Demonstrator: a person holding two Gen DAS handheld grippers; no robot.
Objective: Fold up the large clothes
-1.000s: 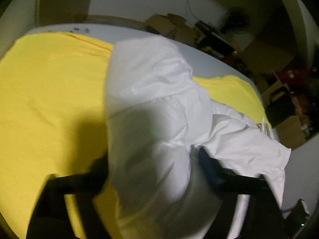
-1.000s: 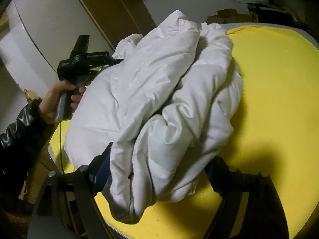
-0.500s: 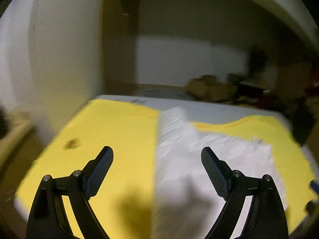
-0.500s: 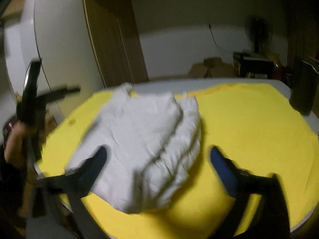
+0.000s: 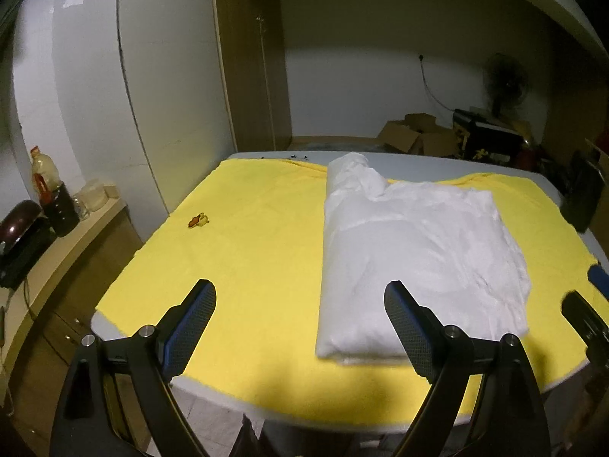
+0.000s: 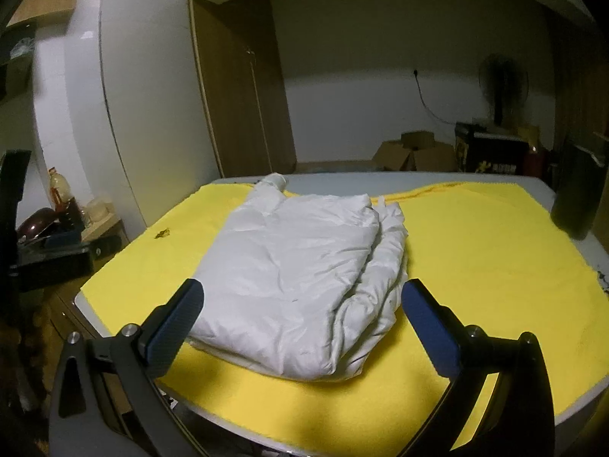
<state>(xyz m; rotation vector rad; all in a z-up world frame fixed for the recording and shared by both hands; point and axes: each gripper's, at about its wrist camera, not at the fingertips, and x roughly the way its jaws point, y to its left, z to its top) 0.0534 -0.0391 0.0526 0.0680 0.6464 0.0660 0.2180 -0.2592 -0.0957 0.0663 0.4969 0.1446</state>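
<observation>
A white padded jacket lies folded into a thick rectangle on the yellow cloth that covers the table, with one sleeve end pointing to the far edge. It also shows in the right wrist view. My left gripper is open and empty, held back above the table's near edge, left of the jacket's near corner. My right gripper is open and empty, held back from the jacket's near edge. The right gripper's tip also shows at the right edge of the left wrist view.
The yellow cloth has a small dark mark at the left. A dark cylinder stands at the table's right edge. A side counter with a bottle and pots is on the left. Cardboard boxes and a fan stand behind.
Both grippers have let go of the white jacket and pulled back and up. The jacket, held bunched one second ago, now lies folded flat on the cloth.
</observation>
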